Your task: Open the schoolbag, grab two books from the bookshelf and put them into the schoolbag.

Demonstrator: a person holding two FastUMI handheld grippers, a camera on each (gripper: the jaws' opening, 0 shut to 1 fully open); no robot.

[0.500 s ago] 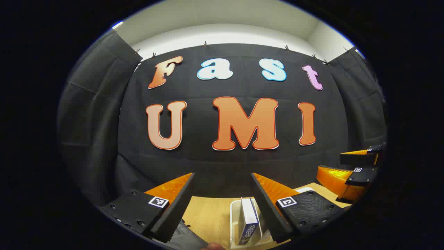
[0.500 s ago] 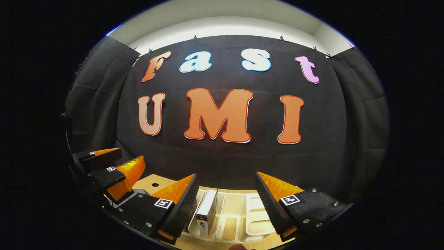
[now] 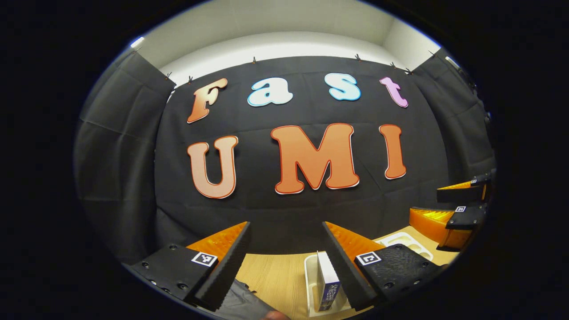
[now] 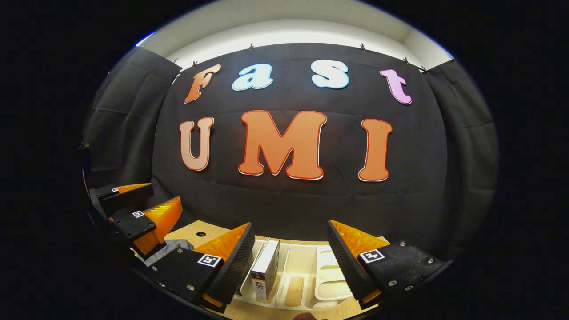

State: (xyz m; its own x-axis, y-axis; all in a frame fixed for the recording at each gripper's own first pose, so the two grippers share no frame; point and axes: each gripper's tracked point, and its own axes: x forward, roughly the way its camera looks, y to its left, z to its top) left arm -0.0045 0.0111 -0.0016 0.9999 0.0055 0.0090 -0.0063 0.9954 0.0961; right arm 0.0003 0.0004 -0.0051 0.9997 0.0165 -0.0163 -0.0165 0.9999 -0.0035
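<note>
My left gripper point(image 3: 284, 231) is open above the wooden table point(image 3: 275, 275), nothing between its fingers. Below it a white-topped book with a blue spine point(image 3: 328, 284) stands upright in a white rack point(image 3: 311, 289). A dark grey schoolbag point(image 3: 242, 304) lies at the bottom edge, under the left finger. The right gripper point(image 3: 453, 204) hangs open at far right. In the right gripper view, my right gripper point(image 4: 291, 231) is open over the white bookshelf rack point(image 4: 331, 284), where a white book point(image 4: 265, 269) stands upright. The left gripper point(image 4: 138, 206) is at far left, above a bit of grey schoolbag point(image 4: 171, 246).
The black cloth wall point(image 3: 289, 213) closes off the table's far side just behind the rack. A small round hole point(image 4: 201, 234) is in the tabletop at the left. The rack's other slots point(image 4: 329, 275) stand free of books.
The left gripper view has swung slightly left, so the book and rack sit further right and the other gripper higher. The right gripper view has hardly changed.
</note>
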